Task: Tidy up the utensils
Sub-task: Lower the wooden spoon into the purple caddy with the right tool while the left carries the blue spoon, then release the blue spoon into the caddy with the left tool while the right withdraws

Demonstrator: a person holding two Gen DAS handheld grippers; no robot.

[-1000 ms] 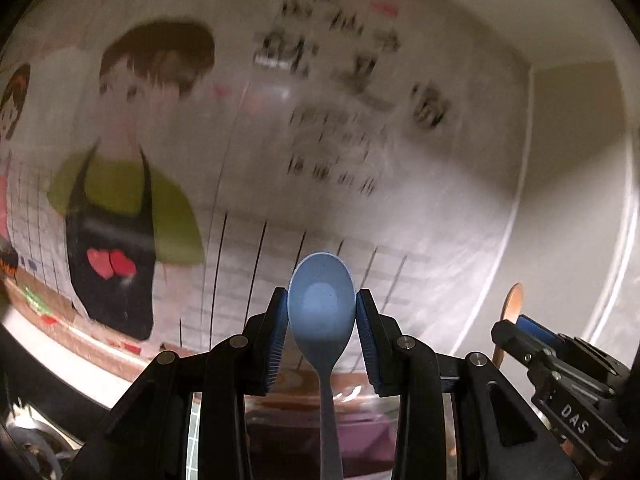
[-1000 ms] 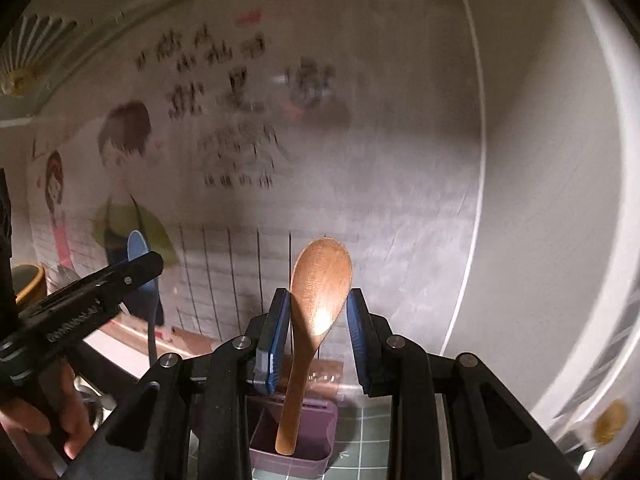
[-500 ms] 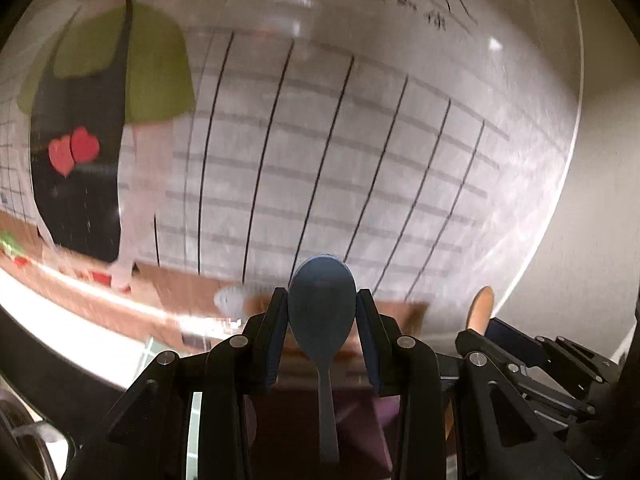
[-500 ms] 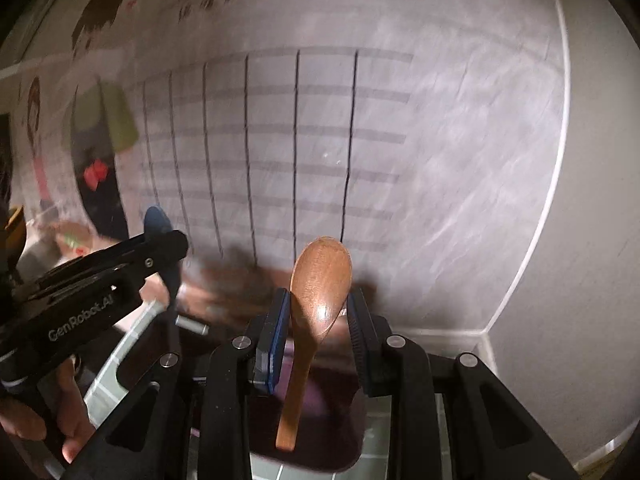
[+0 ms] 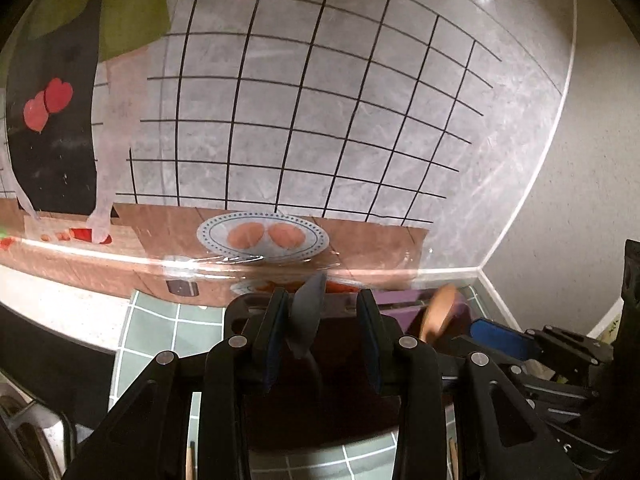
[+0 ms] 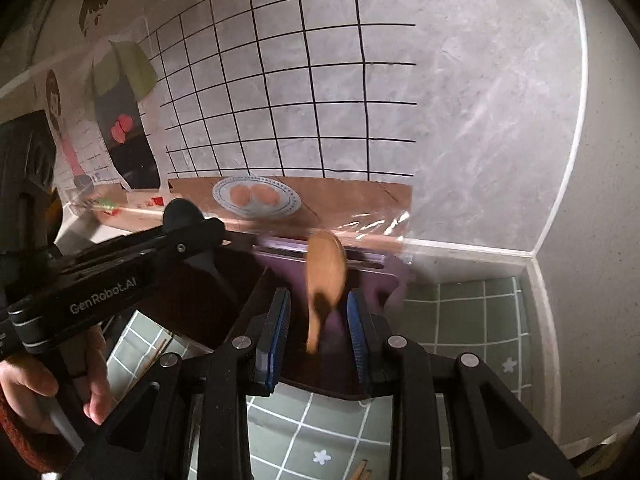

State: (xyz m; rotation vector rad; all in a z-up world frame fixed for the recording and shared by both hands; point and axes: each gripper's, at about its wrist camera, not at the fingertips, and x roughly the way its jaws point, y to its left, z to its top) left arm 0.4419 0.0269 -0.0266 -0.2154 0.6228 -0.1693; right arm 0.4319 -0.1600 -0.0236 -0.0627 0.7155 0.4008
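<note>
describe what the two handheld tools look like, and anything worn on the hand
Both tools are black angular frames with silver pivot screws; the left tool and right tool carry ribbed blue pads on their fingers. "GenRobot.AI" is printed in white on the left tool's side. The left hand shows a dark ring and a red knit sleeve.

Dim warm light, glare streaks on the glossy wall film (image 5: 248,258), blurred spoons, fisheye bending and dark corners.

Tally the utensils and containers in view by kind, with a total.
Spoons: 2, a blue spoon between the left gripper's opening jaws and a wooden spoon between the right gripper's opening jaws.
Purple holders: 1, the purple holder below both.
Chopsticks lying on the mat: at least 2; the rest is unclear.
Total: 5.
</note>
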